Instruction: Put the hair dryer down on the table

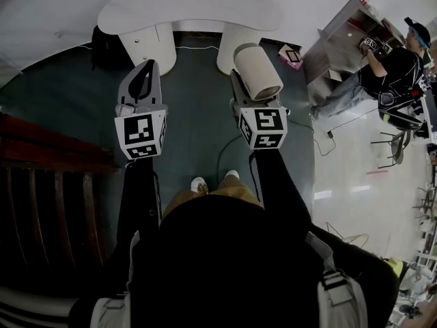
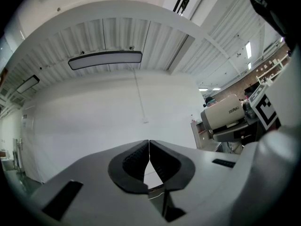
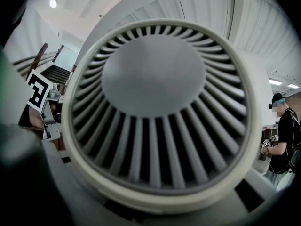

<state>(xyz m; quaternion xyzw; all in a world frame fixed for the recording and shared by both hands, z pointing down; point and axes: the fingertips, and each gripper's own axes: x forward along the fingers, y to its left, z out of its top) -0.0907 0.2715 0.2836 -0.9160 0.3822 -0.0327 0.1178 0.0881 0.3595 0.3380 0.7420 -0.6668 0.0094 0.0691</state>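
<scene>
A cream hair dryer [image 1: 258,72] with a ribbed round grille is held up in front of me, above the floor, with my right gripper [image 1: 247,94] shut on it. In the right gripper view the grille of the hair dryer [image 3: 155,112] fills the frame and hides the jaws. The white table [image 1: 191,9] with a rounded top lies ahead, beyond both grippers. My left gripper [image 1: 143,70] is level with the right one, shut and empty; its fingertips [image 2: 141,149] meet. In the left gripper view the hair dryer [image 2: 225,116] shows at the right.
Two white pedestal legs [image 1: 151,43] stand under the table. A dark wooden staircase [image 1: 48,183] runs along the left. At the right a person [image 1: 396,67] works at a shelf unit [image 1: 341,36]. A cable [image 1: 321,139] trails on the floor.
</scene>
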